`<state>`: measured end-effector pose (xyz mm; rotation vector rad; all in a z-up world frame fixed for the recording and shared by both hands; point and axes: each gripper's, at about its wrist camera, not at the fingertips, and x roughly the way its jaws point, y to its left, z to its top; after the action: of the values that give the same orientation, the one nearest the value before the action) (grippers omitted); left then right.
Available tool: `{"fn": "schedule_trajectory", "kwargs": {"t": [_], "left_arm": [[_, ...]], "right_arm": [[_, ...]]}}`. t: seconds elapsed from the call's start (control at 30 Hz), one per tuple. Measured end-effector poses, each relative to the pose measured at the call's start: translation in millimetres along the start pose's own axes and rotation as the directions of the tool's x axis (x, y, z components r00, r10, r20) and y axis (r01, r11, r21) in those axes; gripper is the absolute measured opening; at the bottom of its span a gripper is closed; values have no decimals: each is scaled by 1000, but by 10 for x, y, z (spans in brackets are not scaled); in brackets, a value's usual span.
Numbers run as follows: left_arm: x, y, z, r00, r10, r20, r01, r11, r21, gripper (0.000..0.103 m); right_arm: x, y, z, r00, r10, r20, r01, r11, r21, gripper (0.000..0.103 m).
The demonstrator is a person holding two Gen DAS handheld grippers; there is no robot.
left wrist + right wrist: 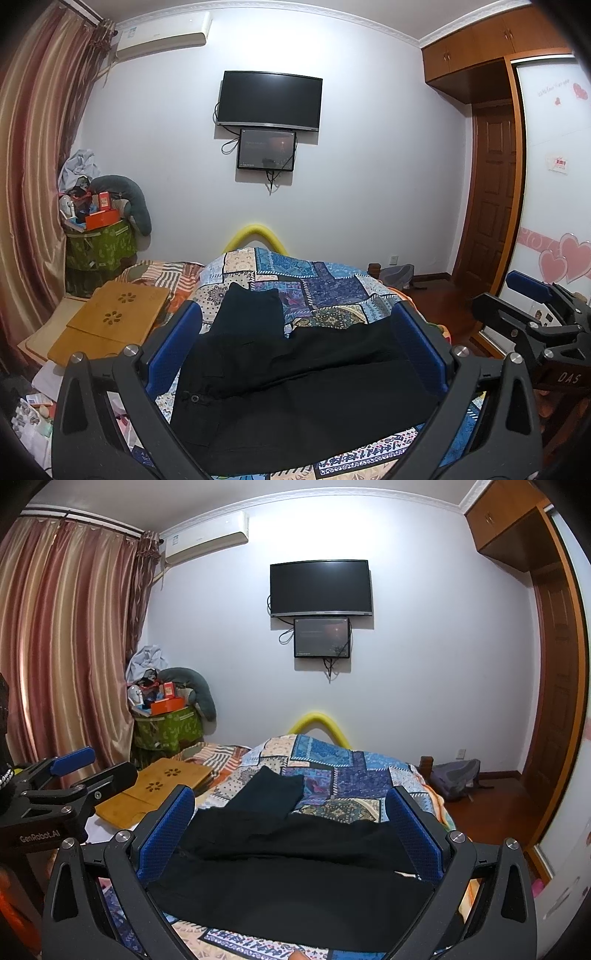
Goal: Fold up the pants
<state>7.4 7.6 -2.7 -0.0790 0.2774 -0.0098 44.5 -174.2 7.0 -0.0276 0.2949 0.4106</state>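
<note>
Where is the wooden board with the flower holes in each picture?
Left wrist view: the wooden board lies at lower left, just left of the left gripper.
Right wrist view: the board lies left of centre, beyond the right gripper.
Shared landmark: the black pants on the patchwork bedspread.

Both tongs gape wide, level and side by side: left tongs (295, 332), right tongs (291, 819), gripping nothing.
</note>
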Motion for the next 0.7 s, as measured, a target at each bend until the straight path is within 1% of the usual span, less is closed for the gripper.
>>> {"fn": "schedule_trajectory", "kwargs": {"t": [0.7], "left_arm": [[28,-4,0,1000,9,-2,-9,1000,0,103]], "right_arm": [[16,-6,-36,1000,4,2,-4,1000,2,103]]}}
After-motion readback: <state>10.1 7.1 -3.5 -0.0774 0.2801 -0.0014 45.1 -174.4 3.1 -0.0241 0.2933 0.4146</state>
